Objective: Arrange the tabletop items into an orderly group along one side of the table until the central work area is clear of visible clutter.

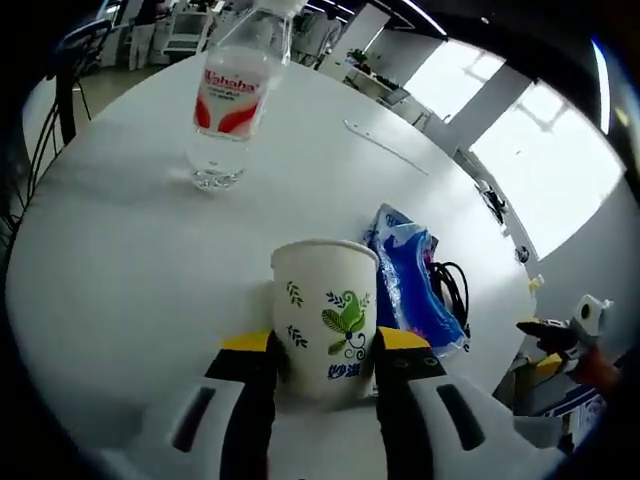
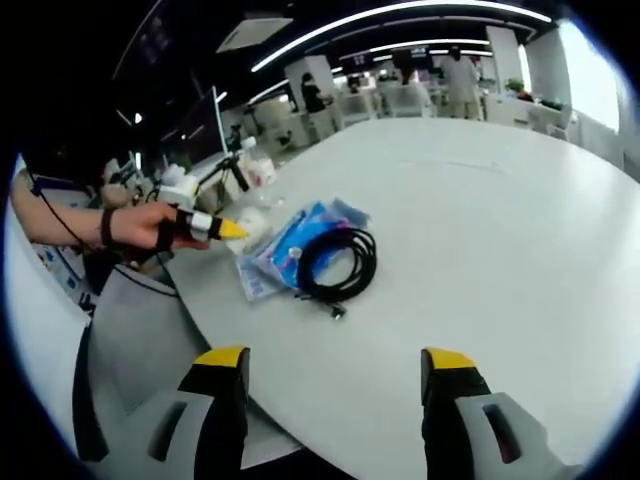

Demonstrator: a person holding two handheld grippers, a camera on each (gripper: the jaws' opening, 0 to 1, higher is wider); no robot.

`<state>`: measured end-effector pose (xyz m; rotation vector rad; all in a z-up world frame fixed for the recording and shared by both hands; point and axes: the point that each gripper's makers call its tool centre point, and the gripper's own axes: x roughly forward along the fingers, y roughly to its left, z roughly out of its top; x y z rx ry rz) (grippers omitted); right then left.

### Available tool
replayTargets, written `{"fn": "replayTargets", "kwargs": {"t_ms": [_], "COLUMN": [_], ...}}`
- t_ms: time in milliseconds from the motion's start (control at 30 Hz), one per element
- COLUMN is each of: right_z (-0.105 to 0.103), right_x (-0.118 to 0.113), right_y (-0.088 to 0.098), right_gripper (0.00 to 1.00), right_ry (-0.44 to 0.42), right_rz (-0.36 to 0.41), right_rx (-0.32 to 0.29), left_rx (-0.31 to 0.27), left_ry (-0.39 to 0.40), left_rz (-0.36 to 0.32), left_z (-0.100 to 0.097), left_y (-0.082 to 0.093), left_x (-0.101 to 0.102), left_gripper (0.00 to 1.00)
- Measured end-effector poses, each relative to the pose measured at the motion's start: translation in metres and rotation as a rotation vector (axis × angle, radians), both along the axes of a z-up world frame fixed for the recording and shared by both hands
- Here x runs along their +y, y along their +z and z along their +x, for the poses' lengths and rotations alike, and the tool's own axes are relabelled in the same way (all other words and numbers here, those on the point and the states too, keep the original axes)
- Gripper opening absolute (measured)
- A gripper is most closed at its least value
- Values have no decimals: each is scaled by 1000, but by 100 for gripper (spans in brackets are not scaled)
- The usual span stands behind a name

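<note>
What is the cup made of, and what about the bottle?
The cup looks like paper: matte, off-white, with a printed green leaf pattern and a rolled rim. The bottle looks like clear plastic: see-through and glossy, with a red and white label around it.

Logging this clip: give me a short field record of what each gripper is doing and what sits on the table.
left gripper: jaws on both sides of the paper cup; contact looks likely
right gripper: open, nothing between its jaws, above the table edge
water bottle: upright, beyond the cup
blue packet: lying flat near the table edge
black cable: coiled, overlapping the packet
table: white, round
</note>
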<state>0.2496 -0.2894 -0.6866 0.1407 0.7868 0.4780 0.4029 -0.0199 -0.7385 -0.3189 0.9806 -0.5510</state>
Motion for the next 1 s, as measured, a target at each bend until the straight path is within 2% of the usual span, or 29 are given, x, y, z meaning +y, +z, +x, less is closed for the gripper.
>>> {"fn": "replayTargets", "kwargs": {"t_ms": [367, 567, 800, 1000], "right_z": [-2, 5, 18, 19], "right_x": [0, 0, 10, 29], "right_y": [0, 5, 15, 14], "right_gripper": [71, 70, 70, 69], "right_ry": [-1, -7, 11, 54], "right_rz": [6, 17, 41, 54], "right_rx": [4, -6, -32, -30], "left_rx": [-16, -54, -149, -173], "left_ry": [35, 20, -77, -103], "left_rz": [-22, -27, -8, -32], "left_z": [-6, -8, -8, -14], "left_y": [18, 35, 62, 72], "left_x": [24, 26, 11, -3], "left_gripper": [37, 37, 37, 37]}}
